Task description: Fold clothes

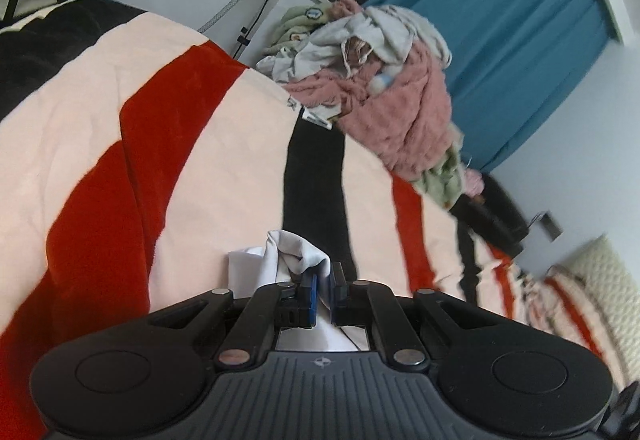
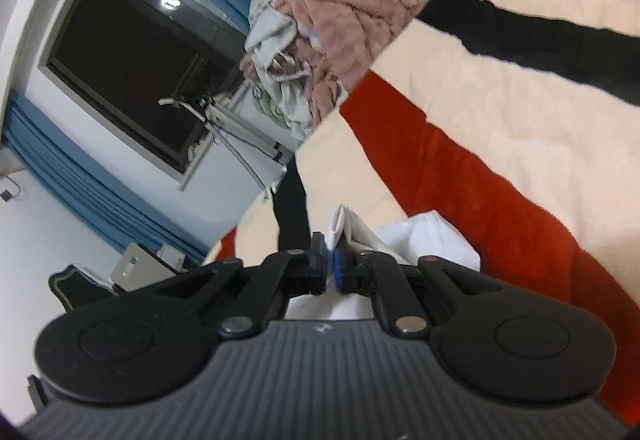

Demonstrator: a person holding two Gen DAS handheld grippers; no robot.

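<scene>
A white garment (image 1: 280,260) bunches up between the fingers of my left gripper (image 1: 325,288), which is shut on its edge just above the striped blanket (image 1: 208,144). In the right wrist view the same white garment (image 2: 420,240) pokes up in a fold from my right gripper (image 2: 331,264), which is shut on it. Most of the cloth hangs below the grippers, out of sight. Both grippers are lifted over the bed and tilted.
A heap of unfolded clothes (image 1: 384,80), pink fleece on top with grey and green pieces, sits at the bed's far edge, also in the right wrist view as the clothes heap (image 2: 344,12). Blue curtains (image 1: 520,24), a dark window (image 2: 132,72) and a drying rack (image 2: 236,128) stand behind.
</scene>
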